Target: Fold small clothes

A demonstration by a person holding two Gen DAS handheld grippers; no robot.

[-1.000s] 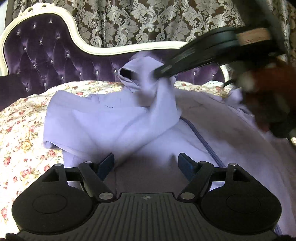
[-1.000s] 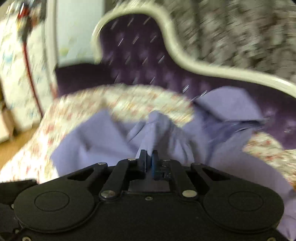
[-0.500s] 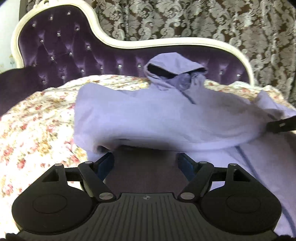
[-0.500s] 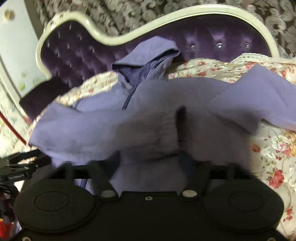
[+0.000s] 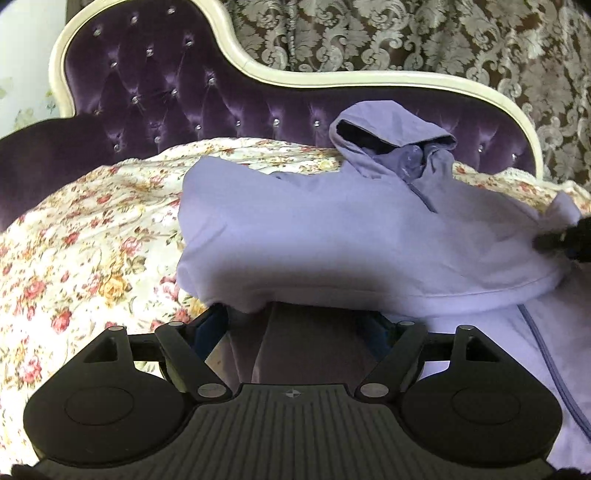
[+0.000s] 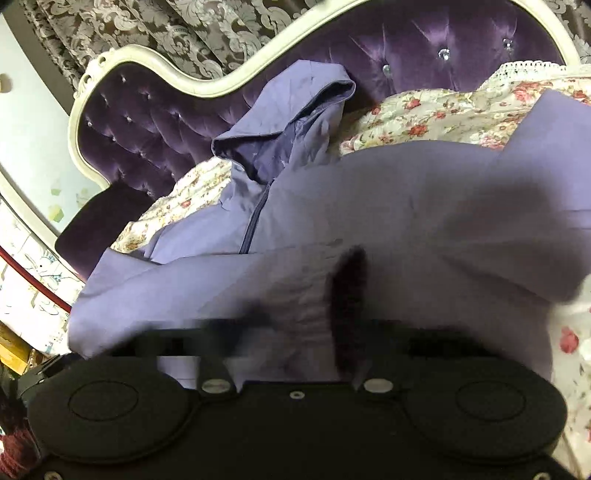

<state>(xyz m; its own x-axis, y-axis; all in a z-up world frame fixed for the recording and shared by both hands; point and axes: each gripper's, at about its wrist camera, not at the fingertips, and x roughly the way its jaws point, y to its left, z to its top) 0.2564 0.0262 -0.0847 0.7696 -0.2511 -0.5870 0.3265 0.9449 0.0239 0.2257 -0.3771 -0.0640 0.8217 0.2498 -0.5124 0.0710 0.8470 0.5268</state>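
Note:
A lilac hooded zip jacket (image 5: 332, 229) lies on a floral bedspread (image 5: 85, 251), hood (image 5: 391, 136) toward the headboard. A fold of it drapes across the front, over both grippers. My left gripper (image 5: 295, 325) is open; the fold's edge lies over its blue fingertips. My right gripper (image 6: 291, 332) is blurred and largely covered by the jacket (image 6: 406, 229); its linkage stands spread, jaws apart. The right gripper also shows at the right edge of the left wrist view (image 5: 569, 240), against the fold.
A purple tufted headboard with a cream frame (image 5: 332, 77) stands behind the bed, with patterned curtains (image 5: 406, 33) beyond. The bedspread lies bare left of the jacket. In the right wrist view, a wall (image 6: 26, 122) and room clutter sit at far left.
The right gripper carried part of the jacket across and opened. The fold now lies spread over the jacket's body. The left gripper stayed open.

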